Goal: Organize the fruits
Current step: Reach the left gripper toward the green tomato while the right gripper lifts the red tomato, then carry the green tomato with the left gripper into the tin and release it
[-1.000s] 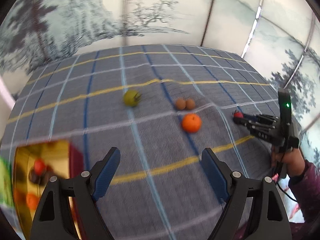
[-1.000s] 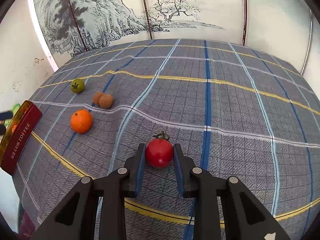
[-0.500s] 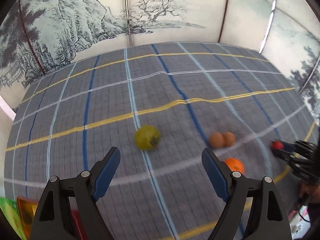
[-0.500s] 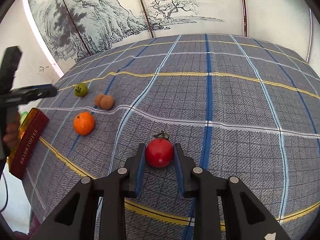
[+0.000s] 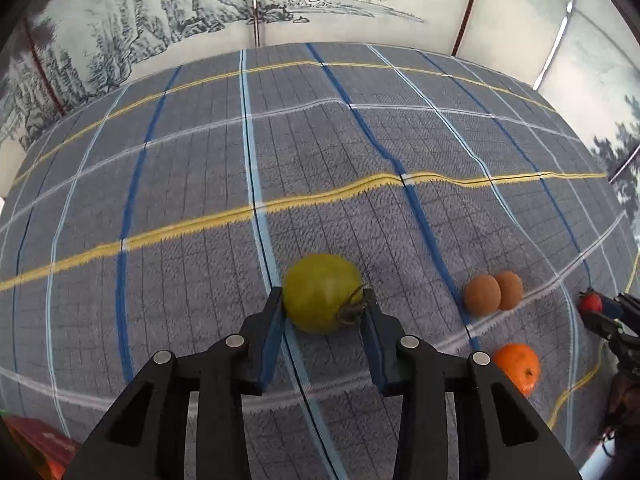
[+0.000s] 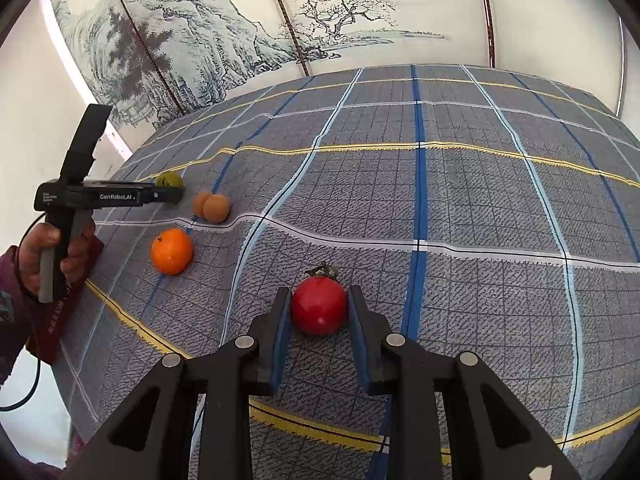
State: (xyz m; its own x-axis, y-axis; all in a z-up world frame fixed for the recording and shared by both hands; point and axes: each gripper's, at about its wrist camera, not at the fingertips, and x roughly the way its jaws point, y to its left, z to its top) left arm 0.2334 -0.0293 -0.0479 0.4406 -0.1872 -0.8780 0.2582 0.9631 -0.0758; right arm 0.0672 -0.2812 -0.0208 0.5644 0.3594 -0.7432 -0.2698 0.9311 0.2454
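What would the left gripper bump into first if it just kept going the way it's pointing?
Nothing new: the left gripper is already shut on the green tomato. Pushed further, it would likely press the tomato into the plaid tablecloth beneath it.

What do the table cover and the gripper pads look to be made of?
Table cover: woven fabric, matte; visible weave and raised wrinkles across the plaid. Left gripper pads: blue, probably rubber or soft plastic, dull finish, closed on the green tomato. Its arms look like hard black plastic.
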